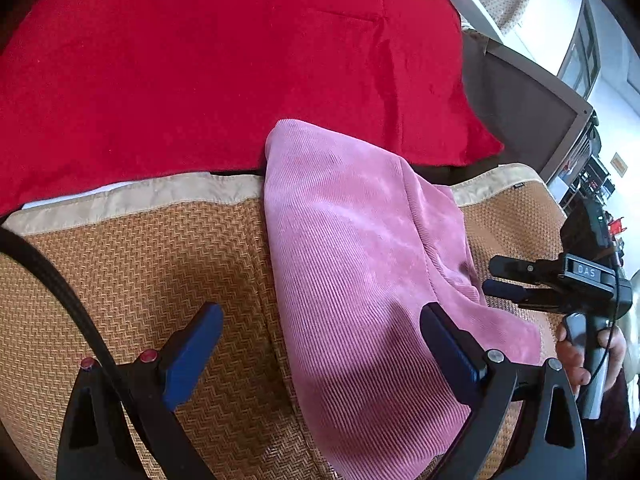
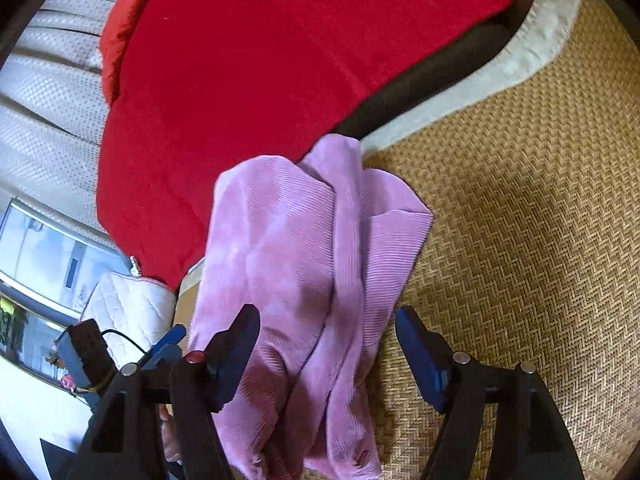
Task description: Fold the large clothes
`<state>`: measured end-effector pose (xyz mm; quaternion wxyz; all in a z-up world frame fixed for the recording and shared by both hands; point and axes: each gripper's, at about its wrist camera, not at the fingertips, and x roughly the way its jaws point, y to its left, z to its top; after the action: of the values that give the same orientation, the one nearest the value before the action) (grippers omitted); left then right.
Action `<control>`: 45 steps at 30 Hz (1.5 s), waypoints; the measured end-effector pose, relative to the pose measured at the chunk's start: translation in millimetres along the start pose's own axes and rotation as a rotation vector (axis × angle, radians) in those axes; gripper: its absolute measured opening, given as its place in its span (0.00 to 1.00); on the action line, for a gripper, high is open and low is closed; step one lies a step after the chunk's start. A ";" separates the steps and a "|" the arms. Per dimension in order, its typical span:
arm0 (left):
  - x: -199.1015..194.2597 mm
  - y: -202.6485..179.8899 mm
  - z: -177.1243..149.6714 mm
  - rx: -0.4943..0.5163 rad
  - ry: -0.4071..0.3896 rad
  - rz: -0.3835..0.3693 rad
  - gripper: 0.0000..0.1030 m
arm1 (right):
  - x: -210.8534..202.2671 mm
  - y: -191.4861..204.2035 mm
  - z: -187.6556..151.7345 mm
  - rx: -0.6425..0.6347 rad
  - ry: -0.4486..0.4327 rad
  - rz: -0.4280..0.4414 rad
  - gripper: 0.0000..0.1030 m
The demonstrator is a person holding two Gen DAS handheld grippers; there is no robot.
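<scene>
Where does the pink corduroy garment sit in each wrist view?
Left wrist: pink corduroy garment fills centre to lower right, lying on the woven mat.
Right wrist: garment runs down the centre, mat to its right.
Shared landmark: red blanket just beyond the garment's far end.

Left wrist view: looks forward and down past the left tool (image 1: 322, 344), close over a tan woven herringbone mat (image 1: 132, 264).
Right wrist view: same downward slant past the right tool (image 2: 328, 344), equally near.
Shared ground: both take in the pink ribbed garment (image 1: 352, 248) (image 2: 296, 256), the mat (image 2: 520, 216) and a red plush blanket (image 1: 208, 64) (image 2: 248, 72) beyond.
Cross sight: the left view catches the right tool (image 1: 506, 278) at its right edge.
</scene>
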<state>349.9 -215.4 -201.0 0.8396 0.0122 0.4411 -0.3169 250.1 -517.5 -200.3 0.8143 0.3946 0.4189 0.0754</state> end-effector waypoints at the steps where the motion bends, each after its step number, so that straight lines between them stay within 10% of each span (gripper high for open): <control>1: 1.1 1.4 0.6 -0.004 0.001 -0.009 0.96 | 2.0 -1.5 0.5 0.006 0.006 0.004 0.72; 23: 38.5 12.9 2.7 -0.106 0.092 -0.269 0.89 | 55.7 -10.9 9.6 0.077 0.103 0.146 0.74; 31: 26.9 11.3 2.6 -0.041 0.042 -0.221 0.57 | 62.7 12.6 -0.7 -0.010 0.084 0.101 0.54; 45: -54.1 26.4 -19.5 -0.029 -0.013 -0.134 0.51 | 47.9 88.9 -39.6 -0.182 0.036 0.121 0.47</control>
<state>327.7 -160.2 -179.3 0.8194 -0.0315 0.4399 -0.3661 269.7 -412.7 -180.7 0.8331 0.3423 0.4002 0.1692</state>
